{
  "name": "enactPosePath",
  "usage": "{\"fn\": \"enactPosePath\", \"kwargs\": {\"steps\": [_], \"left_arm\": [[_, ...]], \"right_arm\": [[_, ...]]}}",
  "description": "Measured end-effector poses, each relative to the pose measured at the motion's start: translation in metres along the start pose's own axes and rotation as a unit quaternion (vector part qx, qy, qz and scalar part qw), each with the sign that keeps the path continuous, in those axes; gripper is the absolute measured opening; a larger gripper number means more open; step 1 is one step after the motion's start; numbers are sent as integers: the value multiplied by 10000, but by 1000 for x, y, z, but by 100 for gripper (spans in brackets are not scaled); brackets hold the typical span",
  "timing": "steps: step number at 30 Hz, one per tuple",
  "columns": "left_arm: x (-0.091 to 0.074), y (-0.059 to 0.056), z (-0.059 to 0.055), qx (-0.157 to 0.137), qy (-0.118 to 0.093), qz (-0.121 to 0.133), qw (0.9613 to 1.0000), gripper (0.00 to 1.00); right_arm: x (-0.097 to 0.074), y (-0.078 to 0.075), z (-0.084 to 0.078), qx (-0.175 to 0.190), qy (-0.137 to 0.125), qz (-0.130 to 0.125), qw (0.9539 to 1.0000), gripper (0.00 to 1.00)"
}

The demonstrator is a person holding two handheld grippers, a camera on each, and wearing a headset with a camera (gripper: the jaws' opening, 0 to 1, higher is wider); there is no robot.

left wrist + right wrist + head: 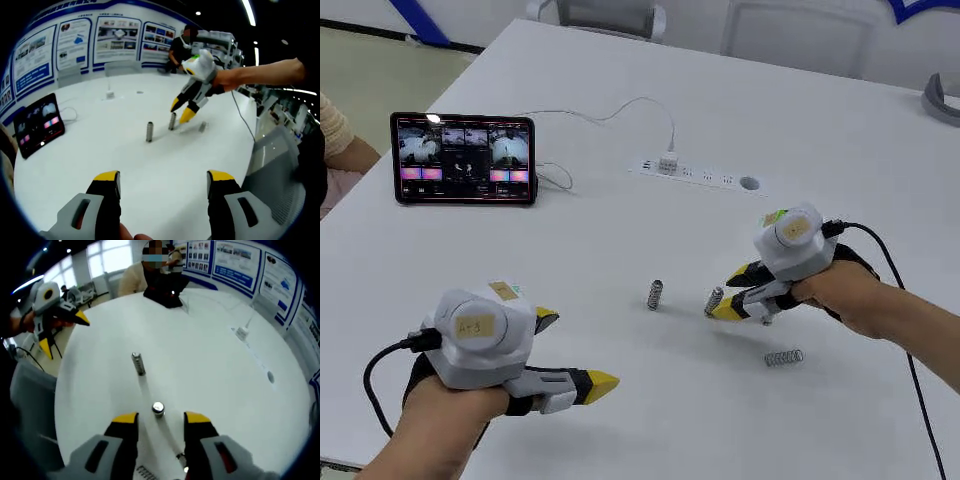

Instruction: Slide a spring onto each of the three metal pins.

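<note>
Two upright metal pins stand mid-table, each wrapped in a spring: one pin (655, 294) (149, 132) (138, 363) stands alone. The other pin (714, 301) (172, 121) (158, 409) rises just ahead of my right gripper (728, 293) (160, 420), whose jaws are open on either side of it without touching. A loose spring (783, 357) (202, 127) (146, 472) lies flat near that hand. A small metal piece (180, 457) sits under the right jaws. My left gripper (575, 350) (163, 176) is open and empty, low at the front left.
A tablet (463, 158) (37, 125) stands at the back left, with a white power strip (695, 172) and its cable behind the pins. A person (160, 280) sits at the table's edge. Chairs line the far side.
</note>
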State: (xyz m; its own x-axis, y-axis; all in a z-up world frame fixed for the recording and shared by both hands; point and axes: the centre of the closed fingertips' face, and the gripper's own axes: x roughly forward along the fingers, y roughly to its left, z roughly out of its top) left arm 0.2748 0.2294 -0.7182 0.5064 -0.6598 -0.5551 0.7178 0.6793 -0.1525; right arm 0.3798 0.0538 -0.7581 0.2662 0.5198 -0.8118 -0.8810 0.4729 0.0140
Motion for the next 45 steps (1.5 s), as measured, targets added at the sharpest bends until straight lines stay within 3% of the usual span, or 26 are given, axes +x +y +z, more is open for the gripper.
{"fn": "enactPosePath", "kwargs": {"steps": [9,20,27,33,42,45], "left_arm": [[5,-4,6,48,-24,-42,10000,72],[12,-7,10,126,-4,-104,9999,72],[17,-7,18,193,-25,-137,9997,72],[23,-10,23,264,-22,-193,9995,72],[32,-14,27,313,6,-278,9991,72],[35,-16,29,343,22,-314,9989,72]], "right_arm": [[-14,-1,2,368,-334,-61,9987,43],[-38,0,10,815,-891,-250,9924,48],[-54,-4,6,1096,-1180,-429,9860,52],[-67,-2,2,1385,-1498,-508,9777,54],[-84,6,-8,1573,-1710,-654,9704,59],[-92,5,-12,1704,-1878,-732,9645,60]]}}
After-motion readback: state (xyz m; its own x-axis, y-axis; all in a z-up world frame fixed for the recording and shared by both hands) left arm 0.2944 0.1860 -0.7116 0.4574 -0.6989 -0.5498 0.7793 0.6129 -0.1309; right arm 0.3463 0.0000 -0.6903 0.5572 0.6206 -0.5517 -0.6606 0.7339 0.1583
